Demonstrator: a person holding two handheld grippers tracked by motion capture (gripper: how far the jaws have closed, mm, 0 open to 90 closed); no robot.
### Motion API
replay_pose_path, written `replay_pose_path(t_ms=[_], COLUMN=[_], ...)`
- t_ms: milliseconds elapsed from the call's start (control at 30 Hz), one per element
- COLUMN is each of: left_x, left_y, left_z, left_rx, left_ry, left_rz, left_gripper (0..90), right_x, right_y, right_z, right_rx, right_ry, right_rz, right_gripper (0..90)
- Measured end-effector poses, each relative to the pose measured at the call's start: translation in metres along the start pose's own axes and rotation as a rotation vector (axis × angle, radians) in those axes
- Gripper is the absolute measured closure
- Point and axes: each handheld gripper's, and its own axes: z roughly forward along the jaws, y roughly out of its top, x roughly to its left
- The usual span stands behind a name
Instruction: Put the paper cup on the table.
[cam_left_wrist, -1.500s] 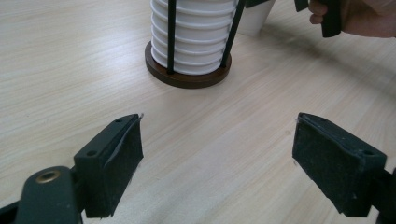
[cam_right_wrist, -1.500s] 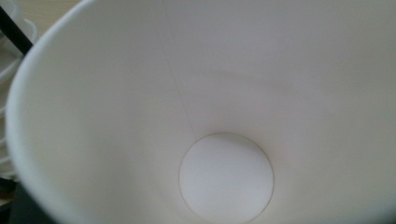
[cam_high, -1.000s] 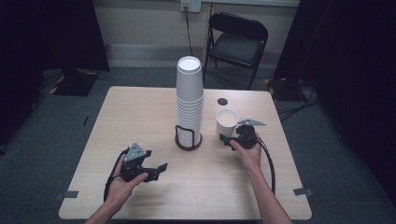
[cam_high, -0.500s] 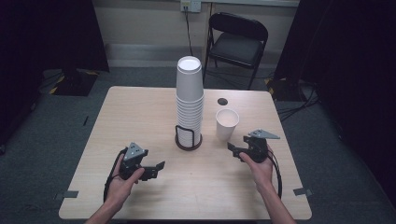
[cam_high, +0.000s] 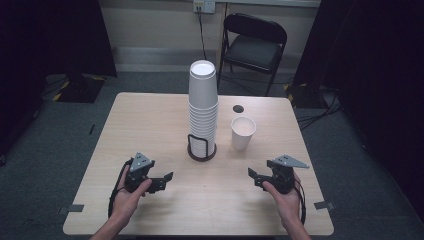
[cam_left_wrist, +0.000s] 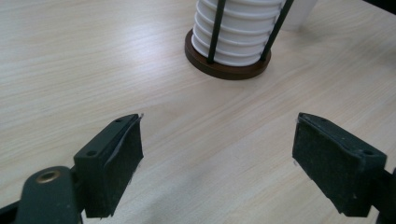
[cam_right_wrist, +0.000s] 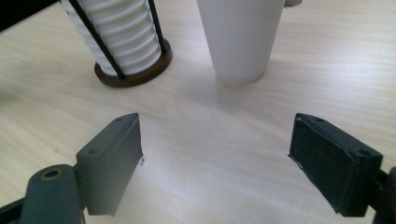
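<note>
A tall stack of white paper cups (cam_high: 203, 105) stands in a dark wire holder with a round brown base (cam_high: 201, 151) at the table's middle. A single white cup (cam_high: 243, 132) stands upright just right of it. My left gripper (cam_high: 165, 181) rests near the front left, open, its jaws pointing toward the holder (cam_left_wrist: 224, 70) with bare table between them (cam_left_wrist: 217, 154). My right gripper (cam_high: 253, 178) is near the front right, well short of the single cup (cam_right_wrist: 240, 37). Its jaws have just been opening and stand open (cam_right_wrist: 217, 154) with nothing between them.
The light wooden table (cam_high: 150, 120) has a small black disc (cam_high: 238, 108) behind the single cup. A black folding chair (cam_high: 255, 45) stands beyond the far edge, with cables on the floor around it.
My right gripper has drawn back from beside the single cup toward the table's near edge. The cup stays standing where it was. The left gripper has not moved.
</note>
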Motion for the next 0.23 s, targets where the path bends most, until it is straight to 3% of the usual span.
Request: replay_pose_path(t_ms=[100, 233], left_x=[0.0019, 0.0052], left_y=[-0.0008, -0.0023], left_z=[-0.0002, 0.0003], left_rx=[0.000, 0.000], left_ry=[0.010, 0.008], left_rz=[-0.003, -0.038], left_gripper=[16.0, 16.0], right_x=[0.0029, 0.0025], right_y=[-0.0029, -0.0041], right_z=[-0.0026, -0.0014], right_rx=[-0.023, -0.026], right_ry=[0.032, 0.028], right_rz=[0.023, 0.009], right_gripper=[15.2, 14.8])
